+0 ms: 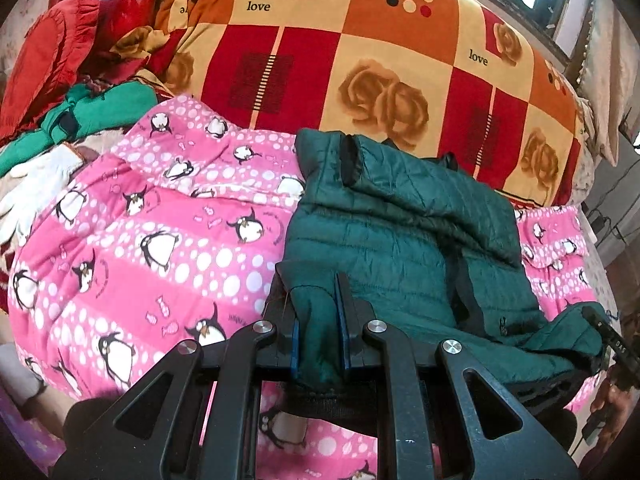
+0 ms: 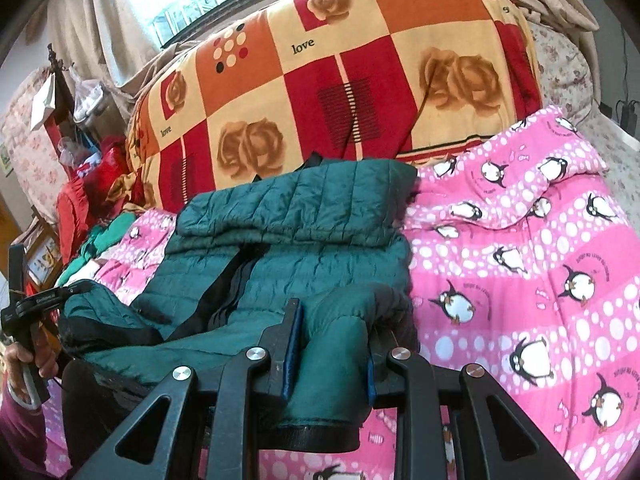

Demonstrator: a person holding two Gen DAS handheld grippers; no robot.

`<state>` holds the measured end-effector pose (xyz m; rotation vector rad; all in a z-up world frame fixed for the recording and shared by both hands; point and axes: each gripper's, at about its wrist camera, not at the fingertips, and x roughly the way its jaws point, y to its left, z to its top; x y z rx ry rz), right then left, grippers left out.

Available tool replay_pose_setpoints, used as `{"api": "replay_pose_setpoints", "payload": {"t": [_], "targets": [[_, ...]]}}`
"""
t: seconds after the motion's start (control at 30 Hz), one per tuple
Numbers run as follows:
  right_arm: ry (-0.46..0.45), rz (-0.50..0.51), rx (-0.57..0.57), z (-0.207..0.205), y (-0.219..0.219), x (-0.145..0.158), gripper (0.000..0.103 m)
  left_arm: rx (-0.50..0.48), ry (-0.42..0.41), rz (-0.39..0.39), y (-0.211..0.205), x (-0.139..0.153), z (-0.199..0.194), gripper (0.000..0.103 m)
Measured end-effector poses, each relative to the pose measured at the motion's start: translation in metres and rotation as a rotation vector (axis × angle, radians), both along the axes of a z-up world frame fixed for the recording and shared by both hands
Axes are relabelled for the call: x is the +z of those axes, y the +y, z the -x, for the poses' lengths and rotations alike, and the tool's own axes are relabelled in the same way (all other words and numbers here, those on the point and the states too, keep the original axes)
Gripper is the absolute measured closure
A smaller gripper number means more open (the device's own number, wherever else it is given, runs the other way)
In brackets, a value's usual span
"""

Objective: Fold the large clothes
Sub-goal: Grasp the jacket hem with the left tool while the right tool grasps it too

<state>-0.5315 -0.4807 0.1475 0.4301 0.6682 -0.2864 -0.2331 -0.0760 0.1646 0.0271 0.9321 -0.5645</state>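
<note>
On the pink quilt (image 1: pixel 132 240), the green jacket (image 1: pixel 400 232) lies partly folded, below the rose blanket (image 1: pixel 360 40). Left gripper (image 1: pixel 320 320) and right gripper (image 2: pixel 330 344) each clamp a near corner of its hem.

Dark green quilted jacket (image 1: pixel 400 216), pink penguin-print blanket (image 1: pixel 160 240)

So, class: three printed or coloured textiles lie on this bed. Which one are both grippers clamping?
The dark green quilted jacket; the left gripper and right gripper pinch its hem.
</note>
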Motion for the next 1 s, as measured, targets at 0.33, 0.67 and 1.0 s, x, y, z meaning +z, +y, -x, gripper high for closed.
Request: {"api": "replay_pose_setpoints", "payload": {"t": [0.33,0.67,1.0], "targets": [[-0.009,0.039,-0.024,-0.037,-0.019,0.010,0.079,0.021,-0.035,-0.003,-0.023,0.009,-0.027,0.089],[-0.033,0.080,-0.055,-0.073,-0.035,0.021,0.079,0.052,-0.062,-0.014,-0.050,0.014,-0.062,0.089],[-0.016,0.082,-0.102,-0.113,-0.069,0.018,0.079,0.090,-0.108,-0.058,-0.083,0.014,-0.100,0.089]]}}
